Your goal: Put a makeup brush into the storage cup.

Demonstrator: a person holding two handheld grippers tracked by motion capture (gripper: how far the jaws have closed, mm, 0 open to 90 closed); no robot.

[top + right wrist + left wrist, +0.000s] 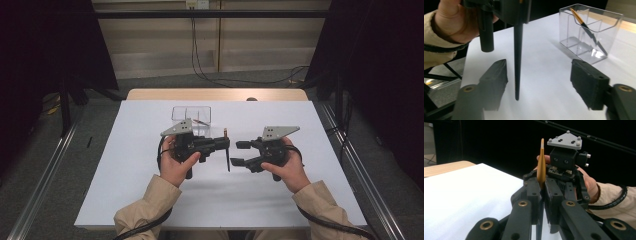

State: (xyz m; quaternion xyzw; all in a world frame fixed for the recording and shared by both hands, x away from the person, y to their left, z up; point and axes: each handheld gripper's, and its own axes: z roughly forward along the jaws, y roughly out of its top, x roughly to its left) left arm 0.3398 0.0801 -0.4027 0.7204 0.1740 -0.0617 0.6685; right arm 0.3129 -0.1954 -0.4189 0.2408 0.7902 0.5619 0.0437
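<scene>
beige long sleeves [150,200] are worn on both forearms. each gripper is built in black: the left gripper [226,146] and right gripper [239,153] are each topped by a grey three-cornered plate [565,141] studded with small grey balls and dark screws. brass-coloured pivot bushings [522,203] are set in the jaw links. a black ribbed cable [610,203] is trailed along each sleeve.

black-and-gold brush [228,150], clear box [191,119], white table [150,165]
</scene>
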